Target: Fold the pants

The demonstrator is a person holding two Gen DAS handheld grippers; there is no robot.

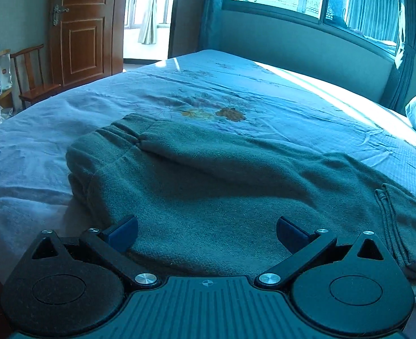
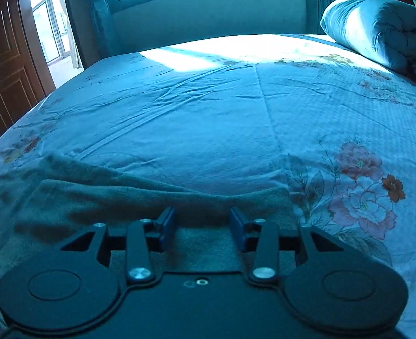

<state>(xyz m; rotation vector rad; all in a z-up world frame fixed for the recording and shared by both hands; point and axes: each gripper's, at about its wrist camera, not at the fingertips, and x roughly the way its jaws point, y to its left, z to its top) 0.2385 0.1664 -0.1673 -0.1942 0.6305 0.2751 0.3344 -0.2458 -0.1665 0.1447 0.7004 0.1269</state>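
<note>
On the bed, straight ahead at twelve o'clock of the left gripper, lie the pants, a grey-green heap whose long axis runs from about ten o'clock, where the gathered waistband sits, down to four o'clock, where layered edges stack near the frame's right side. The left gripper's jaws stand wide apart with nothing between them; cloth lies just beyond and beneath the blue pads.

In the right wrist view the pants fill the lower left, from nine o'clock across to a squared corner near one o'clock of the right gripper. Its jaws are partly parted, and no cloth looks pinched between the pads; the fabric passes under them. I judge both grippers free, and each about equally close to the garment, the left over the bulk, the right over the near edge.

The fabric looks like a thick, napped fleece, soft and matte, with a ribbed elastic band; it should bunch and sag rather than hold a crease. The sheet beneath is thin, wrinkled cotton printed with flowers, so a low pinch may catch it too. A rolled quilt rests at two o'clock, well apart.
</note>
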